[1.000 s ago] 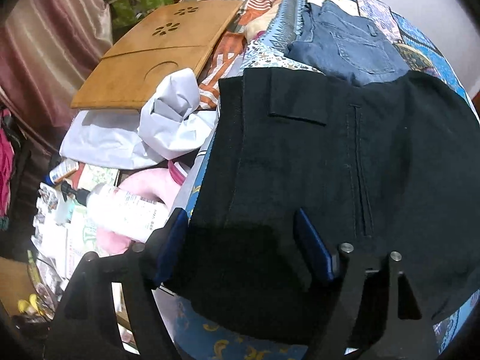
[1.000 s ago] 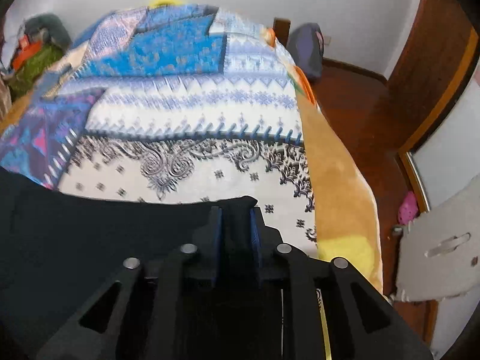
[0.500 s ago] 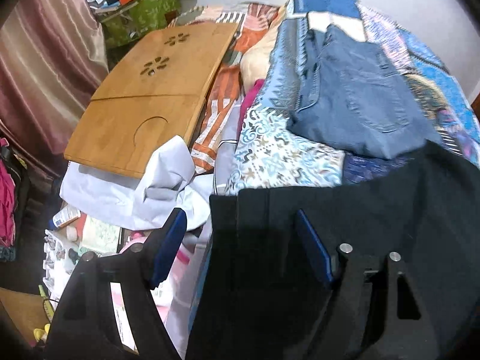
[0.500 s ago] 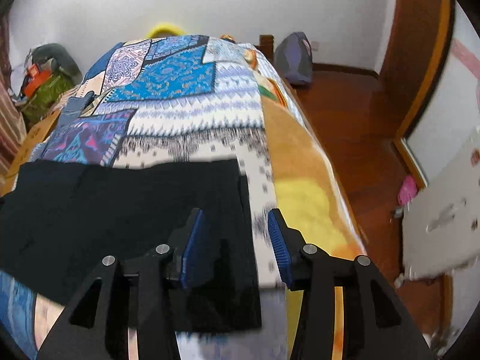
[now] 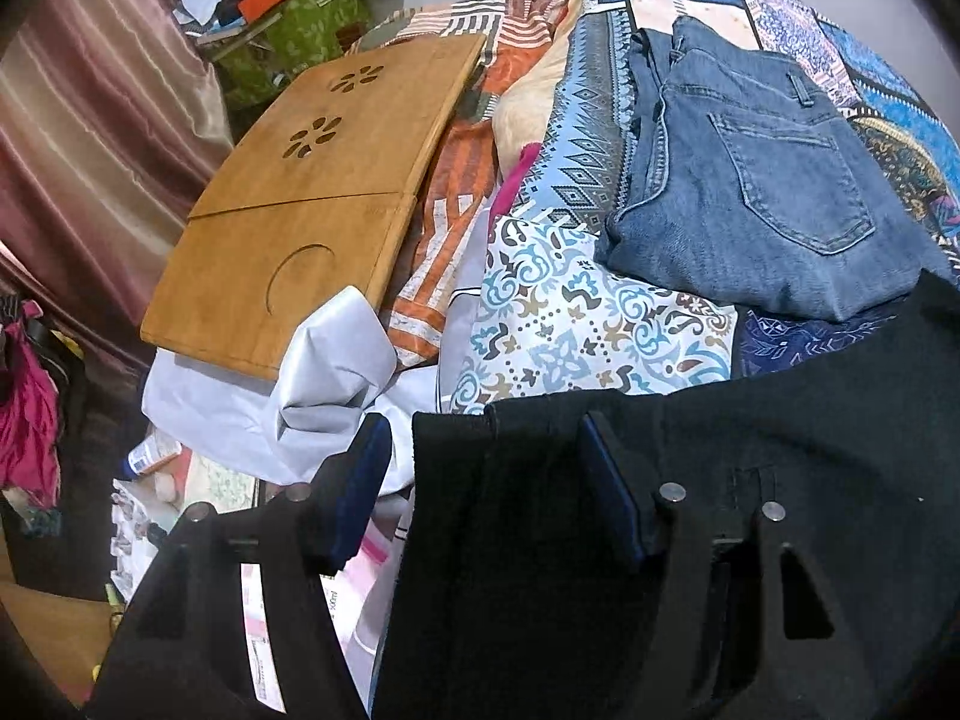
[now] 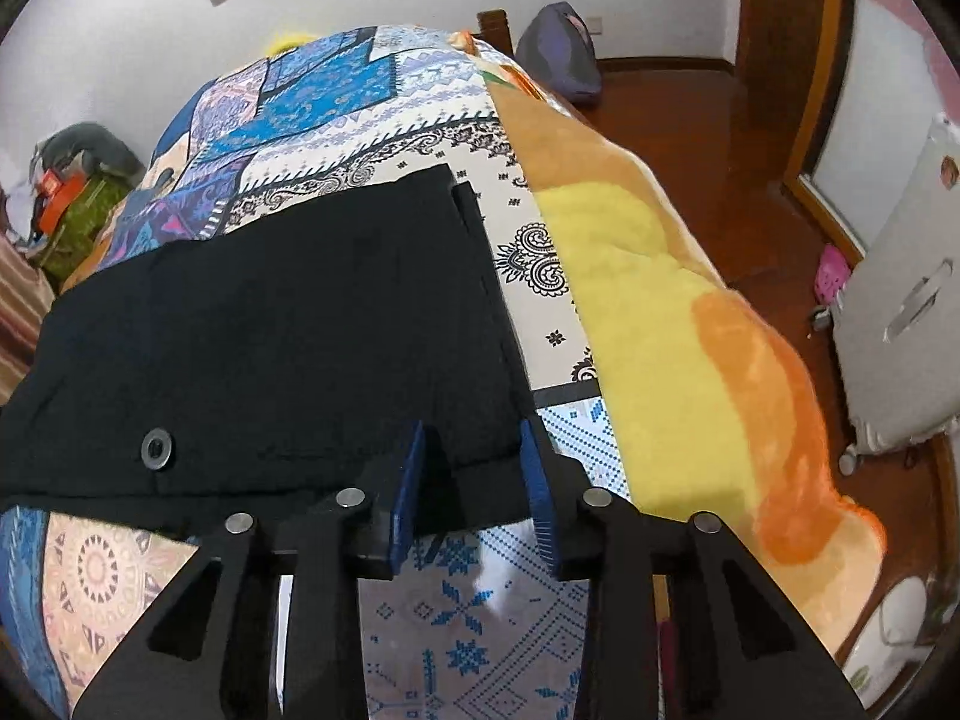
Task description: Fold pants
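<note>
The black pants (image 6: 288, 324) lie folded flat on the patterned bedspread (image 6: 336, 90); a metal button (image 6: 157, 449) shows near their near edge. They also show in the left wrist view (image 5: 750, 480). My left gripper (image 5: 480, 480) is open, its jaws straddling the pants' left corner. My right gripper (image 6: 474, 480) is open and empty, just above the pants' near right corner. Folded blue jeans (image 5: 762, 180) lie farther up the bed.
A wooden lap desk (image 5: 312, 198) and white cloth (image 5: 324, 384) lie left of the bed, with bottles and clutter on the floor. A yellow-orange blanket (image 6: 678, 324) hangs over the bed's right edge. A white cabinet (image 6: 900, 300) stands on the wooden floor.
My right gripper opened, let go of the black pants and drew back. My left gripper stayed open and pulled back toward the pants' near left corner.
</note>
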Demonstrator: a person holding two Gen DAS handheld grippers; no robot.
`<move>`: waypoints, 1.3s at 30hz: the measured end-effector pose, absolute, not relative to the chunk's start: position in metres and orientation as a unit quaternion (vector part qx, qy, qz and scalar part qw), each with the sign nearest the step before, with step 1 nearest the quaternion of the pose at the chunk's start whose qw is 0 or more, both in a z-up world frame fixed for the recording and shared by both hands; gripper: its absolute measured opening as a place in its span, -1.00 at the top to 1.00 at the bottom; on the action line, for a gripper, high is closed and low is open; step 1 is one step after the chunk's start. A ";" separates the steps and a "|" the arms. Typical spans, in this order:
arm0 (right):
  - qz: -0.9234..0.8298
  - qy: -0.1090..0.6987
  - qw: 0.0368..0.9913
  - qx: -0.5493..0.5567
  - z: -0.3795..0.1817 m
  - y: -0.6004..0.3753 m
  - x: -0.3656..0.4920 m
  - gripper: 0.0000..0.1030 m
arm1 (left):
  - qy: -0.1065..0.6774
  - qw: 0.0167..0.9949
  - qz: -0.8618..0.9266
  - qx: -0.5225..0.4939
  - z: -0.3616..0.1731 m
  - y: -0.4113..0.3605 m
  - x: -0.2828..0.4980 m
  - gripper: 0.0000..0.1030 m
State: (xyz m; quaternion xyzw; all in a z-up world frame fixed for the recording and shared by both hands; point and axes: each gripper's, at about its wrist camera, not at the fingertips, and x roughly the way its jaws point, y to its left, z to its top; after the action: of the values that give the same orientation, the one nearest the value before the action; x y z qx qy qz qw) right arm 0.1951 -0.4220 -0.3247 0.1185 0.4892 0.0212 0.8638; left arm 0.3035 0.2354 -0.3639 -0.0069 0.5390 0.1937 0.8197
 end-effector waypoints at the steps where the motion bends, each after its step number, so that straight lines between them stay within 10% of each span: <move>1: 0.021 0.489 0.863 0.124 -0.326 -0.423 0.195 0.56 | 0.540 0.820 0.192 -0.004 -0.362 0.236 0.305 -0.28; 24: -0.006 0.487 0.873 0.039 -0.330 -0.408 0.184 0.78 | 0.555 0.817 0.150 -0.045 -0.356 0.217 0.169 -0.48; 39: 0.178 0.424 0.887 0.040 -0.231 -0.302 0.221 0.10 | 0.474 0.879 0.015 -0.042 -0.259 0.115 0.238 -0.45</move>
State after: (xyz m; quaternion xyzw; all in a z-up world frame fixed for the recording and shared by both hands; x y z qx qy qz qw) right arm 0.2209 -0.3024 -0.2308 0.0404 0.4239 0.1781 0.8871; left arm 0.2382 0.1154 -0.2589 -0.0423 0.4741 0.0148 0.8793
